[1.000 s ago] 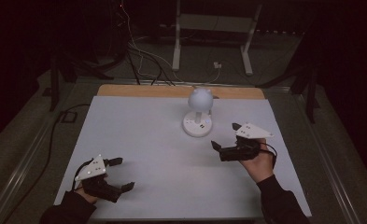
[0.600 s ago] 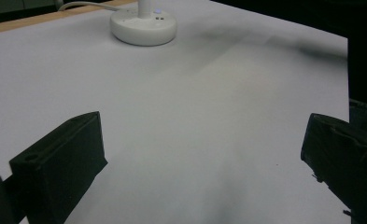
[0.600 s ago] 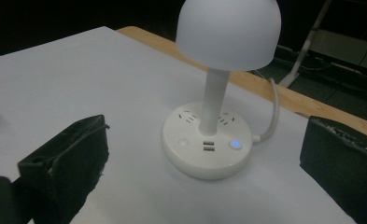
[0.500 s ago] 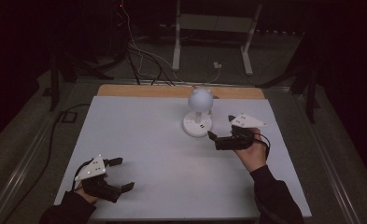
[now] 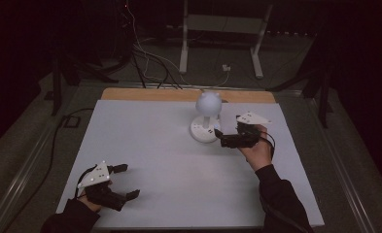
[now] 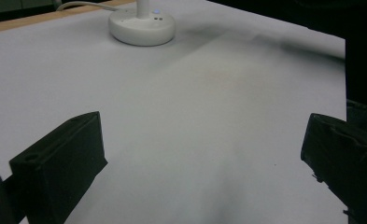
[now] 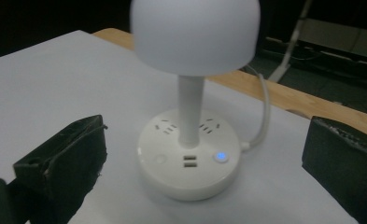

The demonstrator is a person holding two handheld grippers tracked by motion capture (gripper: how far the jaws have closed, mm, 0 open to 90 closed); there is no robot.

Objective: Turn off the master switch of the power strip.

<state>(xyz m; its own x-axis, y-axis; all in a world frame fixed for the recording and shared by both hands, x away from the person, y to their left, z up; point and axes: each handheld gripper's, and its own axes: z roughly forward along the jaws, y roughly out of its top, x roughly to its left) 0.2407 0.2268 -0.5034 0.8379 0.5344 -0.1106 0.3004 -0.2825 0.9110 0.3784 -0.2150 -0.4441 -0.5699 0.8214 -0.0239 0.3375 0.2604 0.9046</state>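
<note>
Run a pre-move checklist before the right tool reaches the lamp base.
1. Right tool open: ok, jaws stand wide in the right gripper view.
2. Lamp base lined up between the jaws: ok.
3. Lit blue button facing the tool: ok.
4. Contact with the base: cannot tell from the high view; looks apart.
5. Lamp cord out of the approach path: ok, it trails behind the base.
6. Left tool away from the lamp: ok, open near the table's front edge.
</note>
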